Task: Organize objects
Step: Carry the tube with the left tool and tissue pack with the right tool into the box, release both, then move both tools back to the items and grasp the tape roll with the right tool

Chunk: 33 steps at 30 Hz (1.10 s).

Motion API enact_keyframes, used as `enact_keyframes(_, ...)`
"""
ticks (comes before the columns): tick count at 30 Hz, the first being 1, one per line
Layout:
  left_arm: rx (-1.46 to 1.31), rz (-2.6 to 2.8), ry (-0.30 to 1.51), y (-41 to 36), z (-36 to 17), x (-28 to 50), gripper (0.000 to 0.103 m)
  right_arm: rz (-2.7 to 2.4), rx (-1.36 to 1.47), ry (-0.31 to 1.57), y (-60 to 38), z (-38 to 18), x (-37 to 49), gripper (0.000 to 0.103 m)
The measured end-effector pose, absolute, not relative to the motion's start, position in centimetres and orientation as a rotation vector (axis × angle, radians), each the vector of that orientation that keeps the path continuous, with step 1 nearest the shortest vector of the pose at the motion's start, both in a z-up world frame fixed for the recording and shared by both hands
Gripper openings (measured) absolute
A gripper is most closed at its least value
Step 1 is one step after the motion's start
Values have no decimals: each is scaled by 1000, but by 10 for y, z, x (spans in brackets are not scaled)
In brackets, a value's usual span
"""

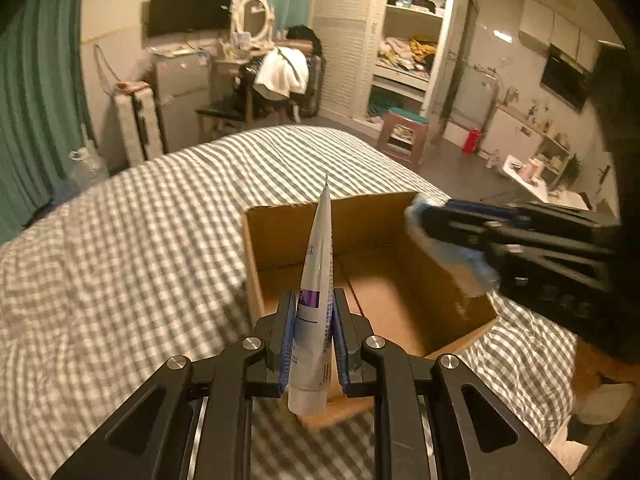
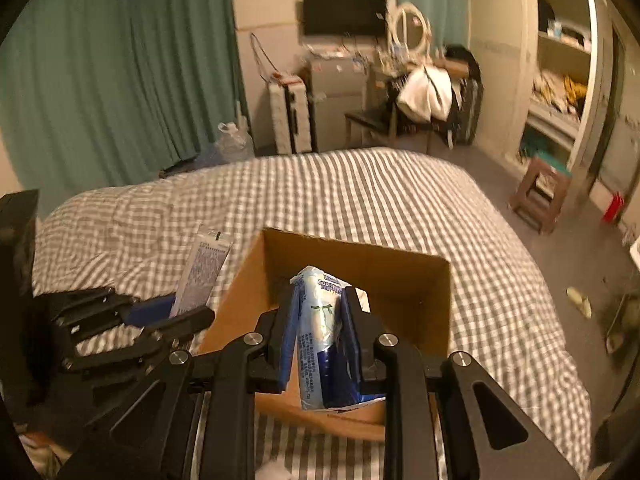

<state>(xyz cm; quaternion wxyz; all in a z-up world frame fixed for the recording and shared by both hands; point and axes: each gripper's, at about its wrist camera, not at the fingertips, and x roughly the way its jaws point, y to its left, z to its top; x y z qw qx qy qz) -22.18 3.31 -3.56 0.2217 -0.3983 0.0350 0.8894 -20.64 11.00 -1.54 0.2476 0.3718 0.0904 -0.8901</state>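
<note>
Left gripper (image 1: pixel 314 336) — lower centre of its own view — is clamped on a white tube (image 1: pixel 316 280), cap end toward the camera, crimped tail pointing up and away. I hold it low on the body, I think so the tail can lead into the box (image 1: pixel 288 224).

Box sits centre frame on the checked bed (image 1: pixel 120 240), flaps gone, top open. What I can see of its floor is bare, so I judge neither item is placed yet.

Right gripper (image 2: pixel 320 340), lower centre of its view, is squeezed on a blue-and-white packet (image 2: pixel 320 332), soft enough to crease between the pads. It hangs over the box's near wall — positioned to drop straight in. In the left view it enters from the right edge, above the box's right wall.
</note>
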Motion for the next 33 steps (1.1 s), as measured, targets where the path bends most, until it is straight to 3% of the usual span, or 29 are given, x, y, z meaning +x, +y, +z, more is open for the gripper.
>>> enact_keyframes(6,-1128,2382,149,51,-66,-243,18,-2433,1171,230,102,-60,-254,22)
enact_keyframes(9,-1153,2360,145,54,-77,-245,24,-2469,1215,258,104,-69,-260,23)
enact_keyframes(10,-1160,2356,147,54,-79,-246,32,-2482,1223,251,106,-69,-261,24)
enact_keyframes(12,-1152,2350,142,52,-78,-243,54,-2505,1224,218,112,-65,-261,50)
enact_keyframes(13,-1134,2345,121,49,-75,-239,64,-2518,1218,202,117,-62,-259,55)
enact_keyframes(17,-1115,2374,91,41,-62,-226,81,-2565,1177,213,134,-41,-243,58)
enact_keyframes(26,-1011,2514,62,14,2,-174,93,-2645,1036,285,168,28,-164,73)
enact_keyframes(33,-892,2650,167,-8,58,-115,100,-2662,889,324,181,78,-88,83)
